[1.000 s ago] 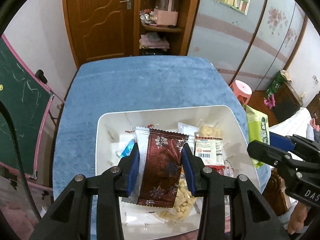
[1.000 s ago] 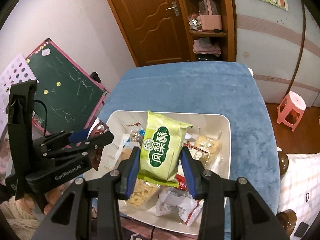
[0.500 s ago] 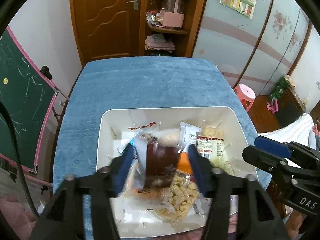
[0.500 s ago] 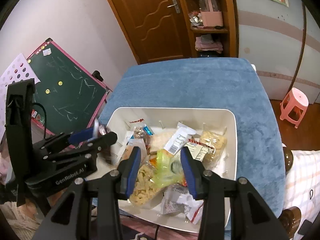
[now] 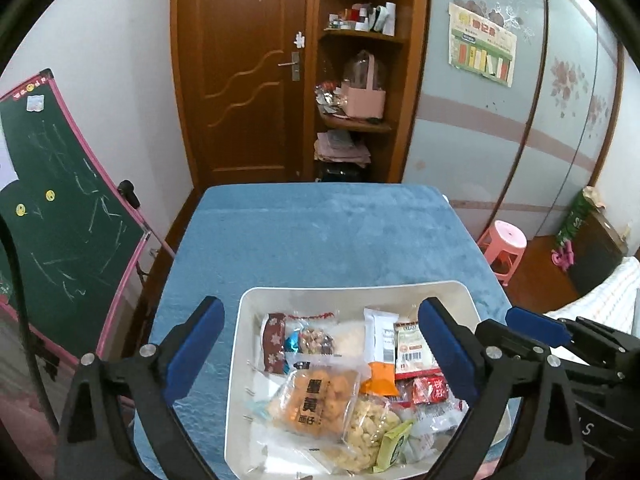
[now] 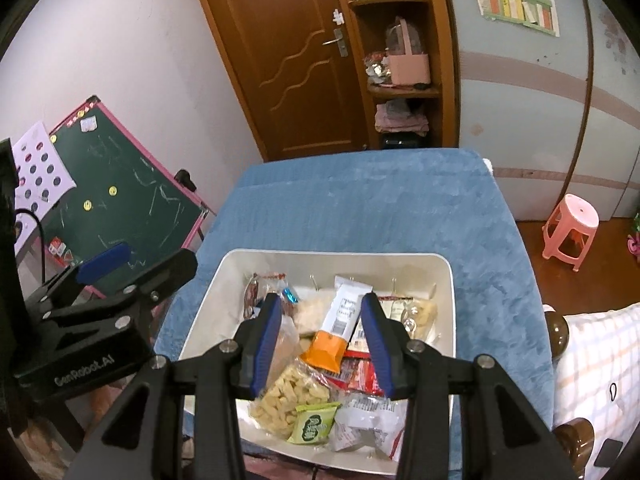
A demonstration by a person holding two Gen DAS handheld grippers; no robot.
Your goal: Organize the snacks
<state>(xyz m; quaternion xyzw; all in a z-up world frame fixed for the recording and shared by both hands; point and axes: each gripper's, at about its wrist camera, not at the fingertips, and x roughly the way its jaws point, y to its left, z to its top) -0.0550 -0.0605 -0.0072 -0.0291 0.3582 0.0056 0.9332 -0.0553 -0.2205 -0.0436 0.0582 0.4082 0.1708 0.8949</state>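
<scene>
A white bin [image 5: 352, 289] [image 6: 336, 254] full of snack packets sits on the blue-covered table [image 5: 320, 232]. My left gripper [image 5: 320, 312] hovers above the bin; its jaws are opening wide and nothing is between them. The brown packet [image 5: 274, 340] lies at the bin's left side. My right gripper [image 6: 320, 304] hangs over the bin's near half, jaws apart and empty. The green packet [image 6: 314, 422] rests at the bin's near edge beside a clear bag of puffs [image 6: 288, 396]. Each gripper shows at the other view's edge: left gripper [image 6: 148, 264], right gripper [image 5: 516, 326].
A green chalkboard [image 5: 60, 220] leans left of the table. A pink stool [image 6: 570, 224] stands on the floor to the right. Bare blue cloth [image 6: 360, 200] stretches beyond the bin toward a wooden door and shelves. A checked cushion [image 6: 592, 360] lies at the right.
The left gripper opened, dropped the brown packet into the bin and rose. The green packet left the right gripper's jaws and fell to the bin's near edge.
</scene>
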